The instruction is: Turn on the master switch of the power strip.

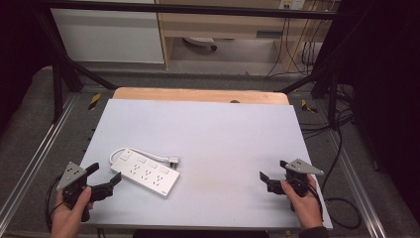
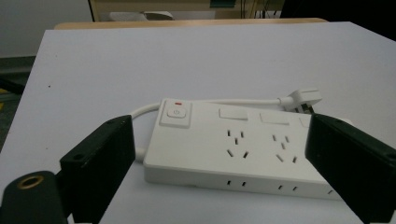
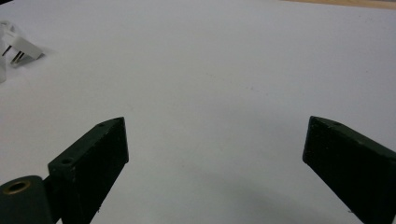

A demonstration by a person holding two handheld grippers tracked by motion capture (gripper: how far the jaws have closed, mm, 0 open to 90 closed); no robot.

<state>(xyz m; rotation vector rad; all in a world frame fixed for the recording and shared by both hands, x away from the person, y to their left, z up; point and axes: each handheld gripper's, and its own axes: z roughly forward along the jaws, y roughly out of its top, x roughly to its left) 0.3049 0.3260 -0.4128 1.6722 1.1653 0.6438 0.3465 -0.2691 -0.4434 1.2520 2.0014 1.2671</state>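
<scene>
A pale grey-white table (image 1: 208,134) takes up the middle of the high view, with a strip of bare wood along its far edge. A white power strip (image 1: 144,175) lies flat in the lower left part of the table, set at a slant. Its white cord (image 1: 143,151) loops around behind it and ends in a white plug (image 1: 173,160) resting on the table just beyond the strip's far side.

At the lower left corner of the frame, a hand (image 1: 69,210) holds the left gripper (image 1: 104,176), which sits near the table's left edge, close beside the power strip but not touching it. Its two black jaws are spread wide apart and hold nothing. In the left gripper view, the power strip (image 2: 233,149) lies between and just beyond the two jaws, with a square switch (image 2: 176,115) at its upper left end and rows of sockets along its top.

At the lower right of the high view, another hand (image 1: 304,203) holds the right gripper (image 1: 272,171) over the table's right side, well apart from the power strip. Its jaws are also spread wide and empty. In the right gripper view, bare table (image 3: 224,84) lies ahead of them, and the plug (image 3: 21,49) shows in the upper left corner.
</scene>
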